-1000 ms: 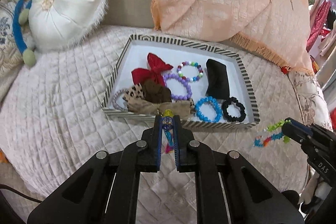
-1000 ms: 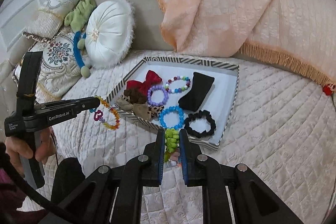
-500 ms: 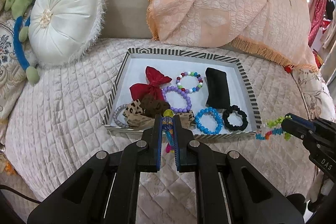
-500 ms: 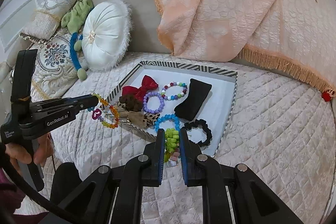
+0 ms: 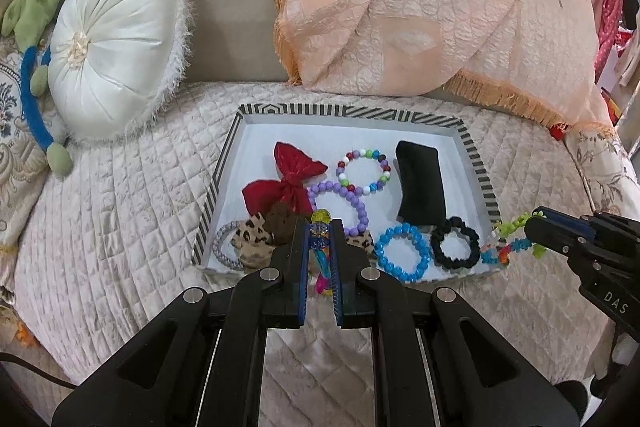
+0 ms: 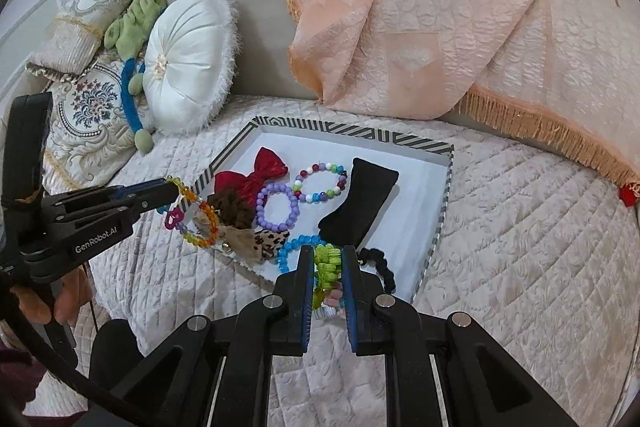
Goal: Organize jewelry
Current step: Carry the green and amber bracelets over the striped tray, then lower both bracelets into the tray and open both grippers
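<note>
Held: my left gripper [image 5: 320, 233] pinches a light, limp, slippery orange-and-yellow bead bracelet [image 6: 196, 217] by one bead, my right gripper [image 6: 327, 259] a soft green-tufted bracelet [image 6: 326, 263], both above the near edge of the striped tray [image 5: 476, 163].

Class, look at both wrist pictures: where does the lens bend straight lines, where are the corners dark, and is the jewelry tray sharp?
Left wrist view: fisheye curves the tray rim; black vignette in the corners; tray contents sharp; soft even light, faint shadows. Right wrist view: same dark corners; the tray edge bows; the left gripper and its bracelet look crisp; no strong glare.
</note>
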{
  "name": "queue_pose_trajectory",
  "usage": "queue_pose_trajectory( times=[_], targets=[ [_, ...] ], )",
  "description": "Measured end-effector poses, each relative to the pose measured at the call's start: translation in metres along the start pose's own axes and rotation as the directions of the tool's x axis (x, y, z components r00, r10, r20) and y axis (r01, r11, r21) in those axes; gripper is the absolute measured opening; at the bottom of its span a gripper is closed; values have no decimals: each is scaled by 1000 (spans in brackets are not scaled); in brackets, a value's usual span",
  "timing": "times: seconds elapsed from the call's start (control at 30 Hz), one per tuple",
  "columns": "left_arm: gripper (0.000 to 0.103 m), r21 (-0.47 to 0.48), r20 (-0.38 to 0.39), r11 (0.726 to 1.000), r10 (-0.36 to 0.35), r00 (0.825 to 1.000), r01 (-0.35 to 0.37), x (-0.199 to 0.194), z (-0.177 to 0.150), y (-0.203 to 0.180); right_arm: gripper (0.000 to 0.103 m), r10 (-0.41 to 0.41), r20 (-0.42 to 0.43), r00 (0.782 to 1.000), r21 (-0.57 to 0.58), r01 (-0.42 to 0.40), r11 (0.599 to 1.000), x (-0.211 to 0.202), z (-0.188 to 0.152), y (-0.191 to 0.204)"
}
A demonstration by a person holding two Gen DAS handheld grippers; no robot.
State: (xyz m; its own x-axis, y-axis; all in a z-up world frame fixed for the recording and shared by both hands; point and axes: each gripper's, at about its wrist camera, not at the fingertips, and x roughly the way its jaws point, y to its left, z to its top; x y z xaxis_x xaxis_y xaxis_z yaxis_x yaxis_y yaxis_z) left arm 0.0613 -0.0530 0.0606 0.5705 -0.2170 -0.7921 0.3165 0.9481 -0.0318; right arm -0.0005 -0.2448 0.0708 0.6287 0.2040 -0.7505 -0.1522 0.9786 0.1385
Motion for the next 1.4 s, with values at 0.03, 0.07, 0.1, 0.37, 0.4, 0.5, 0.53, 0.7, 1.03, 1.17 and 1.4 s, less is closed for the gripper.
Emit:
queue_pose_trajectory(
  times=[0.03, 0.07, 0.1, 0.37, 0.4, 0.5, 0.53, 0.7, 1.03, 1.17, 1.4],
  targets=[
    [8, 1, 1, 1000, 2, 1000, -2, 2, 3, -1, 13, -1, -3, 1000, 0, 1, 1000, 2, 2, -2],
    [8, 2, -1, 1000, 4, 1000, -4, 3, 5, -1, 13, -3, -7, 1000, 0, 3, 1000, 5, 4, -3],
    [8, 1, -3, 1000, 3, 1000, -3, 5, 7, -2, 13, -5, -11, 1000, -1, 5, 1000, 8, 6, -4],
    [8, 7, -17, 1000, -18, 1000, 18, 27, 28, -22, 13, -30, -67, 997, -17, 28, 999, 38, 16, -17],
    [8, 9, -20, 1000, -23, 1000, 23, 31, 31, -26, 13, -36, -77, 996, -19, 35, 999, 43, 17, -19],
    [8, 14, -30, 1000, -24, 999, 25, 45, 38, -36, 13, -59, -105, 993, -18, 57, 998, 58, 21, -31],
    [8, 15, -36, 1000, -26, 999, 26, 53, 41, -39, 13, -70, -113, 991, -17, 68, 998, 64, 22, -35],
    [8, -3, -66, 1000, -2, 998, 2, 86, 50, -40, 13, -123, -117, 986, -17, 122, 992, 86, 37, -54],
    [8, -96, -119, 991, 78, 990, -89, 136, 55, 4, 13, -210, -90, 973, -4, 211, 977, 129, 57, -78],
    [8, -91, -130, 991, 85, 988, -98, 142, 47, 10, 13, -179, -104, 978, 36, 183, 982, 141, 57, -83],
    [27, -86, -120, 993, 75, 990, -86, 142, 41, 7, 28, -166, -57, 984, 89, 171, 981, 126, 54, -87]
  ],
)
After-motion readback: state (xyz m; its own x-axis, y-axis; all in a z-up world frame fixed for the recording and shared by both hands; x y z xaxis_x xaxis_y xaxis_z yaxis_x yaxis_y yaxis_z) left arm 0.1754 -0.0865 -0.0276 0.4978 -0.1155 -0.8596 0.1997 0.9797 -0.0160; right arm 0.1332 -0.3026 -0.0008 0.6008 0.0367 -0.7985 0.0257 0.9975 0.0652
